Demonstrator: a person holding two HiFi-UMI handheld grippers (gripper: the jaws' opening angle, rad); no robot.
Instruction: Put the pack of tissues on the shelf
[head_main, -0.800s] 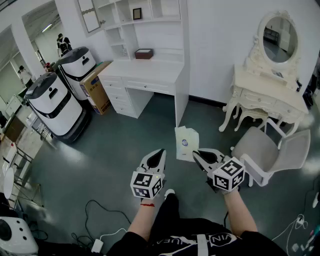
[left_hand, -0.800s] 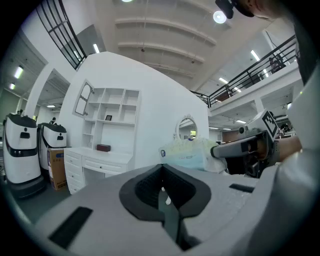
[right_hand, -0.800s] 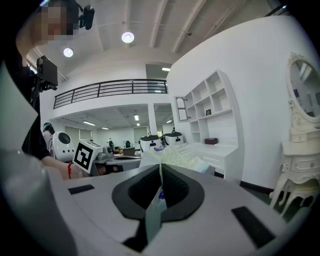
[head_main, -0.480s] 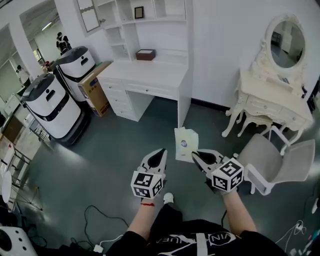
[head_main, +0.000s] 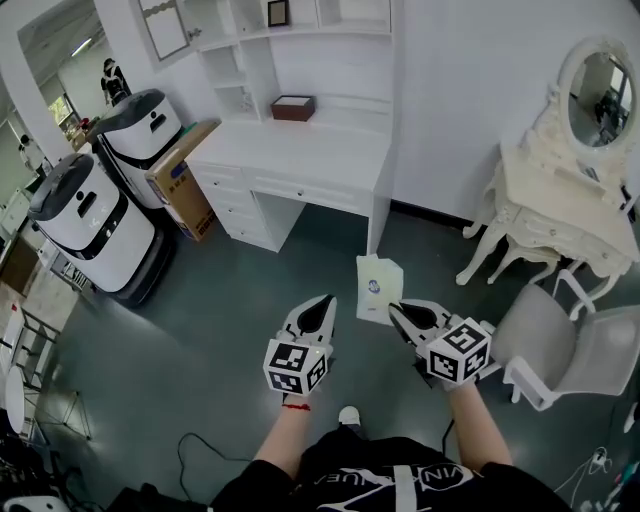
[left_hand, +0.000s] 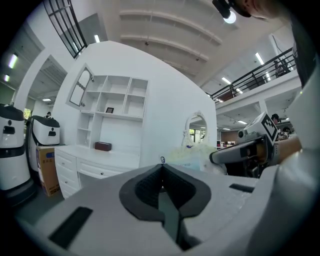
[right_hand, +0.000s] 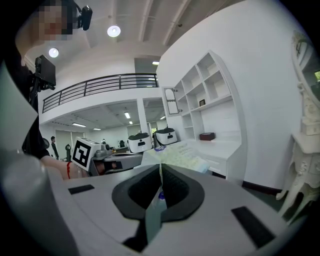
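Observation:
The pack of tissues (head_main: 378, 288) is a flat white pack with a blue mark. It hangs in the air over the grey floor, pinched at its near edge by my right gripper (head_main: 395, 308), which is shut on it. In the right gripper view the pack (right_hand: 175, 152) sticks out past the closed jaws. My left gripper (head_main: 325, 300) is level with the right one, shut and holding nothing. The white shelf unit (head_main: 300, 25) stands ahead above a white desk (head_main: 300, 150). The left gripper view also shows the pack (left_hand: 192, 155) and the shelf unit (left_hand: 112, 102).
A brown box (head_main: 293, 107) sits at the back of the desk. Two white robots (head_main: 80, 215) and a cardboard box (head_main: 180, 180) stand to the left. A cream vanity with a mirror (head_main: 560, 200) and a grey chair (head_main: 575, 350) are on the right. A cable (head_main: 205, 455) lies on the floor.
The view has moved closer to the desk and shelf. Both grippers keep the same pose, and the pack stays in the right one.

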